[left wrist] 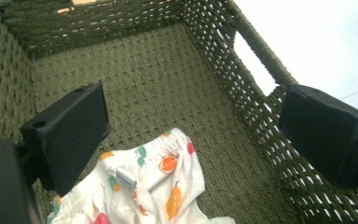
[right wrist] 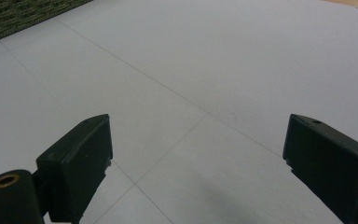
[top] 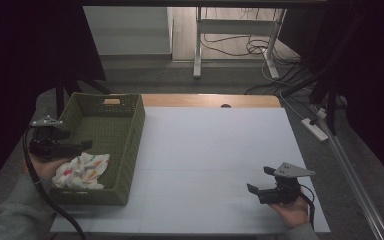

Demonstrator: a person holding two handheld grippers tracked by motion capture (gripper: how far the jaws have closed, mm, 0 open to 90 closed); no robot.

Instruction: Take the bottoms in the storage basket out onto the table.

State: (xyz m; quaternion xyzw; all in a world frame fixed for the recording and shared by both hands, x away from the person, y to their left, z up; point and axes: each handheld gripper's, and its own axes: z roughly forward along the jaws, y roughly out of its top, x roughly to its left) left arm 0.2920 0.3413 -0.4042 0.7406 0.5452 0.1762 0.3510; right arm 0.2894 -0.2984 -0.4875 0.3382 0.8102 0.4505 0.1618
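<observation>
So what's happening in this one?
A person at a white table holds a set of tongs in each hand. The left tongs are open over the near end of a green woven basket, just above a crumpled fruit-print cloth that lies inside it; nothing is gripped. The right tongs are open too, above bare tabletop near the right front corner, away from the basket. The cloth looks either just dropped or about to be picked up.

Lab or office-type workroom: table (top: 220, 150) covered with a plain white sheet, bare metal-legged desk (top: 237, 30) behind it, loose cables (top: 260, 47) on the grey floor, power strip (top: 316, 129) at right, dark curtains at the sides.
</observation>
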